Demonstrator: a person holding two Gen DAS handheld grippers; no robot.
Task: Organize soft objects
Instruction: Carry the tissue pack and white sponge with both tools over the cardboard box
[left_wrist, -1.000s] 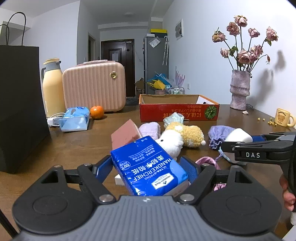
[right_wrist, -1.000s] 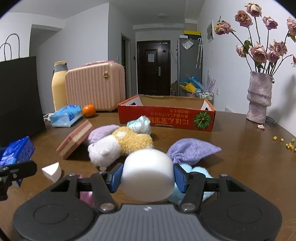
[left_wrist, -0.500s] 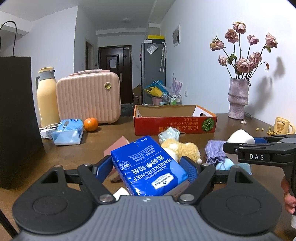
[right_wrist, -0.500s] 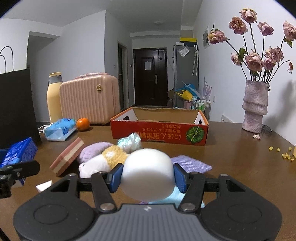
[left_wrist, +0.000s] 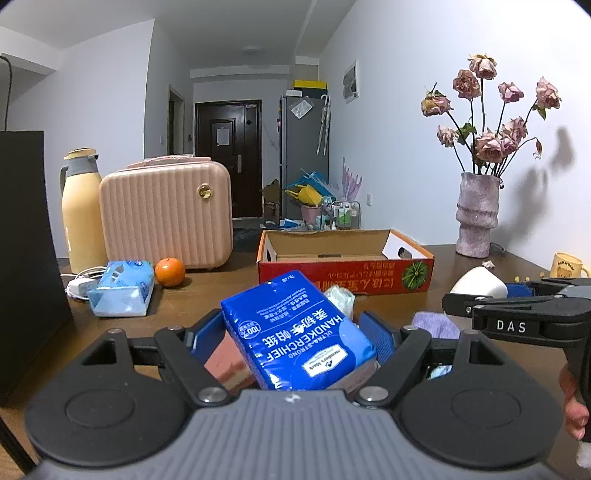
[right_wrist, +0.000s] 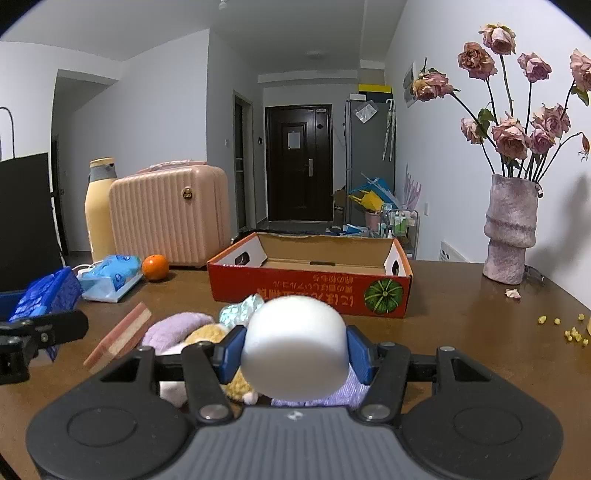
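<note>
My left gripper (left_wrist: 293, 334) is shut on a blue tissue pack (left_wrist: 295, 336) and holds it above the table. My right gripper (right_wrist: 294, 349) is shut on a white foam cylinder (right_wrist: 294, 343), also held up; it shows at the right of the left wrist view (left_wrist: 476, 286). An open red cardboard box (right_wrist: 310, 288) stands ahead of both. Below the right gripper lie a purple cloth (right_wrist: 173, 328), a yellow plush toy (right_wrist: 207, 334), a pink sponge (right_wrist: 118, 341) and a crinkled teal packet (right_wrist: 240, 312).
A pink suitcase (left_wrist: 166, 214), a cream flask (left_wrist: 81, 210), an orange (left_wrist: 169, 272) and a light blue tissue pack (left_wrist: 122, 288) stand at the back left. A black bag (left_wrist: 26, 258) is at the left. A vase of roses (right_wrist: 509, 229) stands at the right, with yellow crumbs (right_wrist: 565, 328) nearby.
Both grippers have risen and moved forward toward the red box with their loads. The pile of soft things has dropped lower in both views.
</note>
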